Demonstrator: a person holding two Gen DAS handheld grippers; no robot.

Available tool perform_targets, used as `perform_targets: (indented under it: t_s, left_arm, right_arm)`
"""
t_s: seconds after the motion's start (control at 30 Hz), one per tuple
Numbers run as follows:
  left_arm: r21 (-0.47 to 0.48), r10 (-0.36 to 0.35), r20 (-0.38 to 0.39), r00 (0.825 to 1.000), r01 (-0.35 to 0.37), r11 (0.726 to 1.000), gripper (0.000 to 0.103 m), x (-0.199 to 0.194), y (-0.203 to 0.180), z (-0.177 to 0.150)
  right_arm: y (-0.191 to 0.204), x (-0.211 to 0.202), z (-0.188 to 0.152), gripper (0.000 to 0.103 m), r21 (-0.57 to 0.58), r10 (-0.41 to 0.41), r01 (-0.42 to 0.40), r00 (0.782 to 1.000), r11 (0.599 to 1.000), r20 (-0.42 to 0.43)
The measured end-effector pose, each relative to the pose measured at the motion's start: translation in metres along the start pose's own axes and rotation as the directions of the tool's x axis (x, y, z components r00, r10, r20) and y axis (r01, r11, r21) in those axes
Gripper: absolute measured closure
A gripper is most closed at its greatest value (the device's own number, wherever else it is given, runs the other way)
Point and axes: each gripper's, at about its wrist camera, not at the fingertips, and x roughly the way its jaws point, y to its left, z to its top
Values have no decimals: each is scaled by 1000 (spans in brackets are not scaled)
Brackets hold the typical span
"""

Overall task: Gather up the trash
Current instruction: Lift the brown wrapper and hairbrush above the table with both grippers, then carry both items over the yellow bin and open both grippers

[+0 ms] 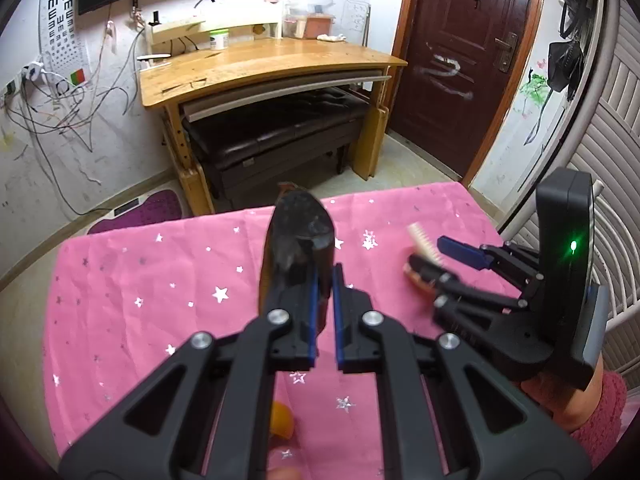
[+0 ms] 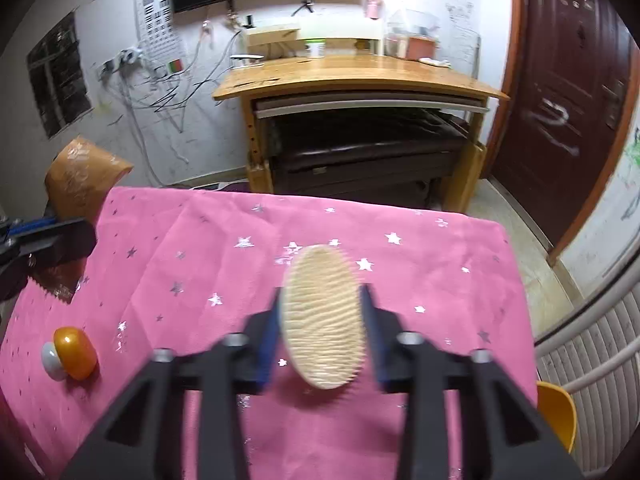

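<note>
A brown paper bag [image 1: 298, 236] with a dark open mouth stands tilted over the pink starred tablecloth [image 1: 160, 280]. My left gripper [image 1: 326, 280] is shut on its near edge. From the right wrist the same bag [image 2: 80, 176] shows at far left, with the left gripper [image 2: 48, 236] under it. A cream oval ridged brush [image 2: 324, 320] sits between the pads of my right gripper [image 2: 322, 300], which is shut on its two long sides and holds it tilted above the cloth. In the left wrist view the right gripper [image 1: 440, 258] and the brush [image 1: 422, 240] are right of the bag.
An orange and white capsule-shaped thing [image 2: 72, 354] lies on the cloth at the near left. Beyond the table stand a wooden desk [image 2: 360, 76] over a dark bench [image 2: 360, 148] and a brown door [image 2: 568, 92]. A yellow chair [image 2: 556, 412] and white slatted rail [image 2: 592, 344] are on the right.
</note>
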Motion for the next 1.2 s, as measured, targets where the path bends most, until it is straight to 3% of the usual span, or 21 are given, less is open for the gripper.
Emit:
perform_targets:
  t_s: [0.27, 0.67, 0.9, 1.2]
  left_arm:
    - [16, -2, -3, 1000, 2, 1000, 97, 2, -12, 0]
    - [74, -34, -7, 999, 35, 997, 98, 8, -50, 3]
    - [129, -90, -16, 996, 92, 987, 98, 14, -96, 8]
    - [205, -177, -47, 983, 183, 962, 97, 21, -165, 4]
  right_arm:
    - [-16, -18, -1, 98, 43, -2, 0, 999, 999, 45]
    - [-53, -57, -13, 98, 115, -5, -9, 993, 993, 116]
    - [-87, -88, -34, 98, 172, -60, 32, 985, 985, 161]
    - [-152, -115, -77, 98, 296, -157, 105, 975, 949, 158]
